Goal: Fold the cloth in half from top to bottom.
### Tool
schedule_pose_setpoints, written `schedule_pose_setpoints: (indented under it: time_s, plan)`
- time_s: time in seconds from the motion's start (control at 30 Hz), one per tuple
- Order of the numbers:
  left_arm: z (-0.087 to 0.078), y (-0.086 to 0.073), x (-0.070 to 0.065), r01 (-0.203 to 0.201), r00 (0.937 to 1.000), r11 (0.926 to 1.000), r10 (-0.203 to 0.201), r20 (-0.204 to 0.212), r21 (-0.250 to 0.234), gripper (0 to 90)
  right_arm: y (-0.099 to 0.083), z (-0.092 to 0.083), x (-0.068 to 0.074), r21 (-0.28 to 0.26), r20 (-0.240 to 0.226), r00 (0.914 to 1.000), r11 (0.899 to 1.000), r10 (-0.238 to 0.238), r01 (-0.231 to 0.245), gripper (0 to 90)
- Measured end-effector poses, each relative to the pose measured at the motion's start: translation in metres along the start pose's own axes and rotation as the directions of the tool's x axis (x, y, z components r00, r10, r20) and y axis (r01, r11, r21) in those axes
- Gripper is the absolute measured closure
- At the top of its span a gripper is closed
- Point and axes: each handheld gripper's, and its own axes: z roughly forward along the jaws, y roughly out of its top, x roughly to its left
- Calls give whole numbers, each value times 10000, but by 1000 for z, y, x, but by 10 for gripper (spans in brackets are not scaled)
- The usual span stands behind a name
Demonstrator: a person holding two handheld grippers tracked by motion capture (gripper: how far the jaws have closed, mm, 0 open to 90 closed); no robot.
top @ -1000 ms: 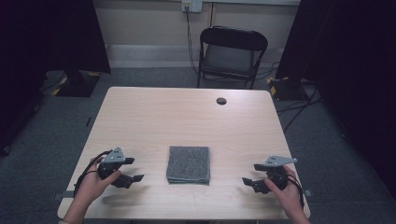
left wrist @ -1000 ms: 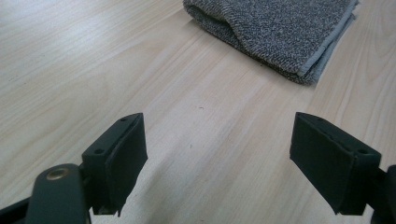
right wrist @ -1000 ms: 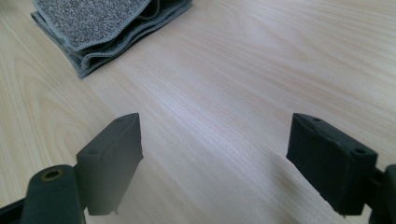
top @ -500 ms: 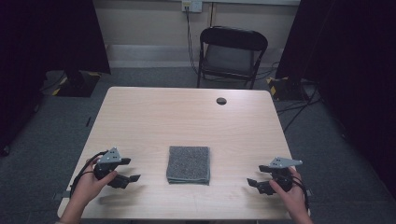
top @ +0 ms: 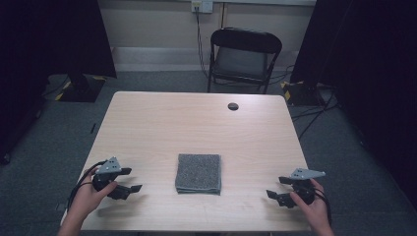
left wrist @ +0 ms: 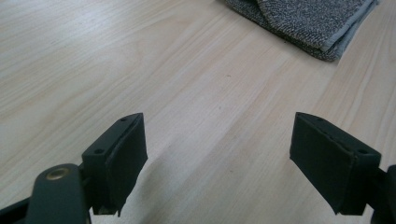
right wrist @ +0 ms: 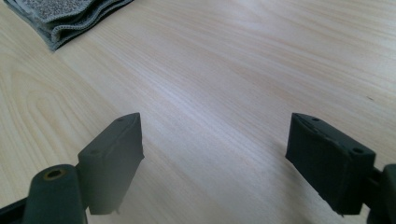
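A folded grey towel [top: 198, 173] lies flat near the front middle of the light wooden table [top: 196, 123]. My left gripper [top: 132, 180] rests at the front left, open, its jaws wide apart over bare wood and pointing toward the towel. In the left gripper view [left wrist: 217, 140] the towel's corner [left wrist: 308, 21] shows at the top right. My right gripper [top: 276, 188] sits at the front right, also open with nothing between its jaws. The right gripper view [right wrist: 212, 140] has the towel's folded edge [right wrist: 65, 16] at the top left.
A small round black hole [top: 233, 106] sits in the far part of the tabletop. Behind the table stands a black folding chair [top: 244, 56]. Dark curtains hang at both sides. The table's front edge runs just under both hands.
Both hands have drawn back a little toward the front edge of the table. The towel has not moved, and both grippers stay open.
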Motion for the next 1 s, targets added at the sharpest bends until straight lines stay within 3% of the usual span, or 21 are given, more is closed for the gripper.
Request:
schedule_pose_setpoints:
  time_s: [1.0]
  plan:
    - [-11, -18, 14, 231, 9993, 9997, -230, -304, 40, 188, -16, -13, -12, 58, 439, 9988, 9997, 230, -233, 187]
